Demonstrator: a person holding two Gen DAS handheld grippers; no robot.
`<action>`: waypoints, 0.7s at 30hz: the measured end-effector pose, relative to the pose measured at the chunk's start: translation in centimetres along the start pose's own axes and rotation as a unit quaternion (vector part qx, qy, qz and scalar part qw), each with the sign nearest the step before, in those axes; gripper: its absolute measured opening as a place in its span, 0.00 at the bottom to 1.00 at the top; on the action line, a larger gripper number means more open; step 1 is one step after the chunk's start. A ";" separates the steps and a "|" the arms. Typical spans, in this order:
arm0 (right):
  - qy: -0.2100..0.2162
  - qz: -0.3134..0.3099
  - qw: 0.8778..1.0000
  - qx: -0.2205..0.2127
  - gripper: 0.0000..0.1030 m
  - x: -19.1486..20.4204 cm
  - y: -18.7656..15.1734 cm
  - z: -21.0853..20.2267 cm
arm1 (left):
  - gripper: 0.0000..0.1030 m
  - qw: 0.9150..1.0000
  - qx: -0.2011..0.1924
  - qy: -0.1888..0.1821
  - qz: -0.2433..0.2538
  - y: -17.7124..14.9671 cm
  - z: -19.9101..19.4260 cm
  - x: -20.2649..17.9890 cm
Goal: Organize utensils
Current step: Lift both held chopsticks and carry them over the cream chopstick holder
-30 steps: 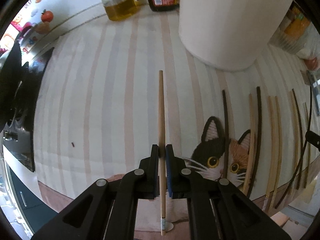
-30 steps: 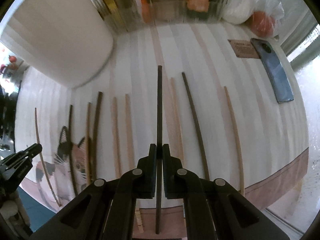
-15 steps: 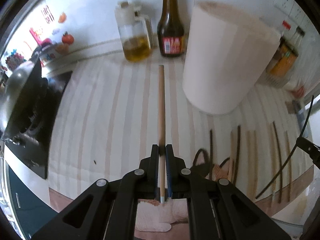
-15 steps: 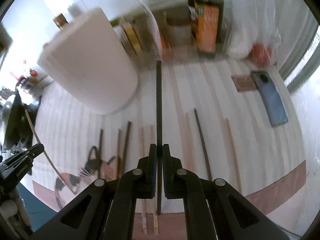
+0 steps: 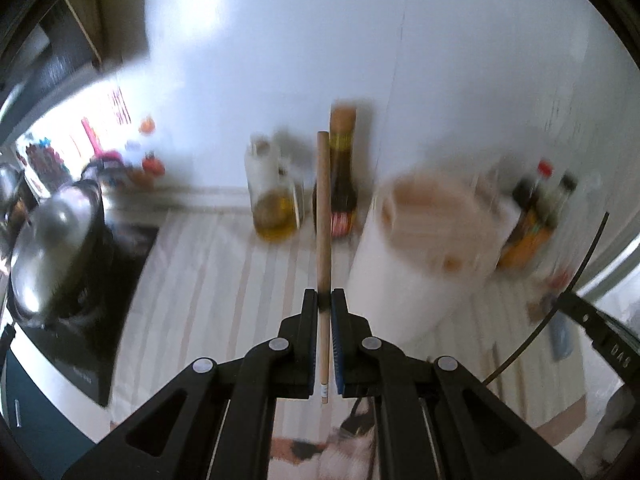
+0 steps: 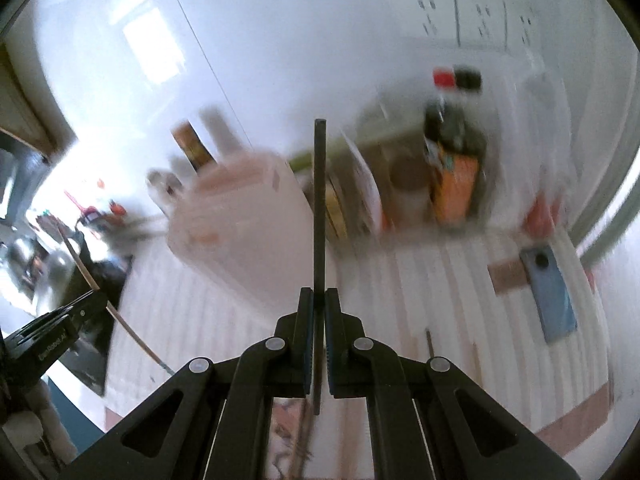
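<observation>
Each camera sits just behind its own black two-finger gripper, raised above the striped countertop [image 5: 208, 280] and facing the white back wall. The left view looks from the stove side, the right from the window side. Both share the blurred tall white cylindrical container [image 5: 416, 264] [image 6: 248, 232].

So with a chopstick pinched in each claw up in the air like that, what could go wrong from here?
The left gripper pinches the light wooden chopstick only near its lower end, so it might swivel or slip. The right gripper holds its dark chopstick the same way. Both views are blurred from motion near the white container and sauce bottles; a long tip could knock them.
</observation>
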State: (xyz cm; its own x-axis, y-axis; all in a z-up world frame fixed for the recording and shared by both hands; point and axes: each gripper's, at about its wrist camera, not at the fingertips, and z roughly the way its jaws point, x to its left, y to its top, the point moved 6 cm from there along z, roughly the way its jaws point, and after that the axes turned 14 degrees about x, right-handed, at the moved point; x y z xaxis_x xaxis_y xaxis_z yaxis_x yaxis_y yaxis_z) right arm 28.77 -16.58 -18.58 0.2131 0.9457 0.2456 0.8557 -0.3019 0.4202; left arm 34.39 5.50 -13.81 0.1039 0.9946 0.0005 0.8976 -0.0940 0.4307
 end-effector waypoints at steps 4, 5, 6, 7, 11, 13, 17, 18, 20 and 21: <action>0.022 -0.013 0.999 -0.036 0.05 1.7 3.3 -3.2 | 0.04 0.999 -0.044 -0.015 -0.005 3.7 -3.7 -0.1; 0.028 -0.016 0.998 -0.046 0.05 2.2 4.2 -4.1 | 0.04 0.999 -0.051 -0.017 -0.004 4.3 -4.2 -0.2; 0.032 -0.020 0.998 -0.057 0.05 2.6 5.2 -5.1 | 0.04 0.998 -0.063 -0.018 -0.003 5.5 -5.1 -0.5; 0.035 -0.024 0.997 -0.067 0.05 3.1 6.1 -6.0 | 0.04 0.997 -0.069 -0.019 -0.003 6.3 -5.5 -0.6; 0.034 -0.038 0.993 -0.104 0.05 4.4 10.0 -8.3 | 0.04 0.996 -0.087 -0.029 0.000 9.5 -6.3 -1.8; 0.028 -0.042 0.992 -0.117 0.05 4.9 12.0 -8.7 | 0.04 0.995 -0.091 -0.035 0.002 11.2 -6.2 -2.5; 0.021 -0.043 0.990 -0.133 0.05 5.5 15.6 -8.3 | 0.04 0.995 -0.093 -0.042 0.009 14.1 -5.2 -4.0; 0.020 -0.044 0.989 -0.136 0.05 5.7 16.4 -8.2 | 0.04 0.995 -0.094 -0.044 0.011 14.8 -4.7 -4.4; 0.016 -0.043 0.989 -0.141 0.05 5.9 17.6 -7.4 | 0.04 0.995 -0.087 -0.049 0.015 15.8 -3.4 -5.0; 0.017 -0.043 0.989 -0.140 0.05 5.9 18.1 -7.0 | 0.04 0.995 -0.083 -0.054 0.015 16.2 -2.8 -5.2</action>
State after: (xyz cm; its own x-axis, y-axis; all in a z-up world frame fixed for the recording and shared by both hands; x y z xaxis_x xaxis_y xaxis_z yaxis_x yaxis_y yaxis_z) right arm 42.22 -17.27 -3.41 0.1255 0.9663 0.2248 0.7044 -0.2463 0.6657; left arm 47.16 -1.09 -4.31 0.1839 0.9799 -0.0777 0.8107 -0.1065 0.5757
